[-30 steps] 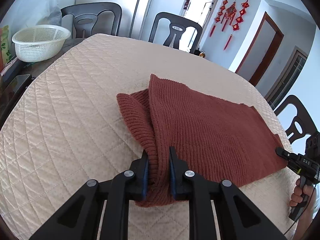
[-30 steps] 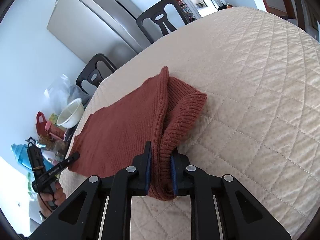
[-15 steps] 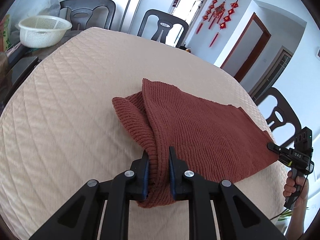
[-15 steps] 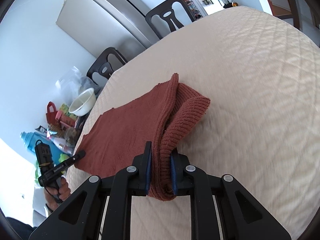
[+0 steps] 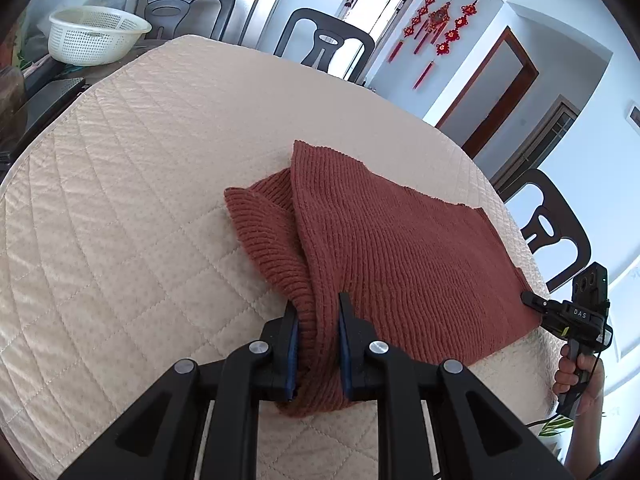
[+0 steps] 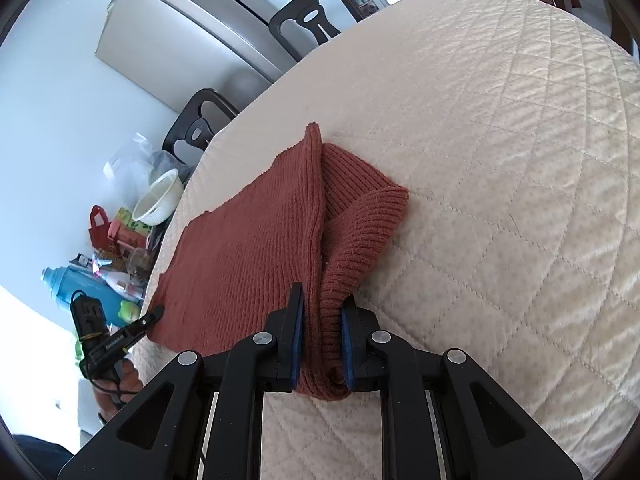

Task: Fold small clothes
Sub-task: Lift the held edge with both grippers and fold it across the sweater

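A rust-red ribbed knit garment (image 5: 400, 248) lies on the cream quilted table cover (image 5: 132, 208). My left gripper (image 5: 317, 308) is shut on the near left corner of the garment, with a folded sleeve bunched beside it. My right gripper (image 6: 322, 300) is shut on the opposite near corner (image 6: 256, 248), next to its own folded sleeve. Each gripper shows in the other's view: the right one at the garment's far edge (image 5: 538, 304), the left one at the garment's left edge (image 6: 154, 314). The knit sags slightly between the two grips.
A white perforated basket (image 5: 94, 34) stands on a dark side surface at the back left. Dark chairs (image 5: 326, 44) ring the table. A steel fridge (image 6: 192, 32), a blue bottle (image 6: 84, 290) and clutter stand beyond the table edge.
Both grippers keep hold of the garment corners. The garment has shifted slightly on the cover and the views have tilted a little; the grip has not changed.
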{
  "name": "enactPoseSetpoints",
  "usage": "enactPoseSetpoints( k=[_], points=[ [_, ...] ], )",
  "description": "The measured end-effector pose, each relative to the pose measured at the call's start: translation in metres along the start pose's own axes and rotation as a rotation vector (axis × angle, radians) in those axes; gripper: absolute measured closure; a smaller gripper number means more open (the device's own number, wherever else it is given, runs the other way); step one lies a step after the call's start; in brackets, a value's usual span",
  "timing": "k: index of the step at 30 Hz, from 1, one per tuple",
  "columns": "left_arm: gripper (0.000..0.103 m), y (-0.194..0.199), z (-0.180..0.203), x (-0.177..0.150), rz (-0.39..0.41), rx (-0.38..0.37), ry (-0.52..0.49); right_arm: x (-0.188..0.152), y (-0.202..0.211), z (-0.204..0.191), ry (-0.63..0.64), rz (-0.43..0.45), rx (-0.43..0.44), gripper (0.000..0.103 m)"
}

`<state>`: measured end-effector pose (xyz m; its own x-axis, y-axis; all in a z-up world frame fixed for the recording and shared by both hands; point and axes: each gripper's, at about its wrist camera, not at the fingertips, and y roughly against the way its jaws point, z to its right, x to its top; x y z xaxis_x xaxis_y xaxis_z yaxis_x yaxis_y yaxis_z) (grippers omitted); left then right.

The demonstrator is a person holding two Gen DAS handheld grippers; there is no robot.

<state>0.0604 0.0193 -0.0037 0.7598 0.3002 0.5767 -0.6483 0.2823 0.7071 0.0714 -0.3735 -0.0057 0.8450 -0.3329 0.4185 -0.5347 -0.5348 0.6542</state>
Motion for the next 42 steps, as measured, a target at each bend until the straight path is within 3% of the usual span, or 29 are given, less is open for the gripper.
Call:
enactPoseSetpoints(
  k=[14,32,36,39,42],
  points=[
    [0.084,0.007,0.005,-0.01,0.015,0.007,-0.029,-0.009,0.006,-0.012,0.079,0.014,-0.061,0.087],
    [0.084,0.017,0.004,-0.023,-0.002,-0.016,-0.034,-0.019,0.018,-0.006,0.041,0.0,-0.072,0.085],
    [0.081,0.032,0.002,-0.022,0.004,0.008,-0.041,-0.018,0.038,-0.008,0.067,0.029,-0.097,0.083],
    [0.081,0.049,0.002,-0.018,0.051,0.054,-0.06,-0.015,0.054,-0.019,0.103,0.09,-0.122,0.083],
    [0.081,0.055,0.008,-0.009,0.101,0.09,-0.086,-0.011,0.052,-0.036,0.152,0.121,-0.094,0.083]
  ],
)
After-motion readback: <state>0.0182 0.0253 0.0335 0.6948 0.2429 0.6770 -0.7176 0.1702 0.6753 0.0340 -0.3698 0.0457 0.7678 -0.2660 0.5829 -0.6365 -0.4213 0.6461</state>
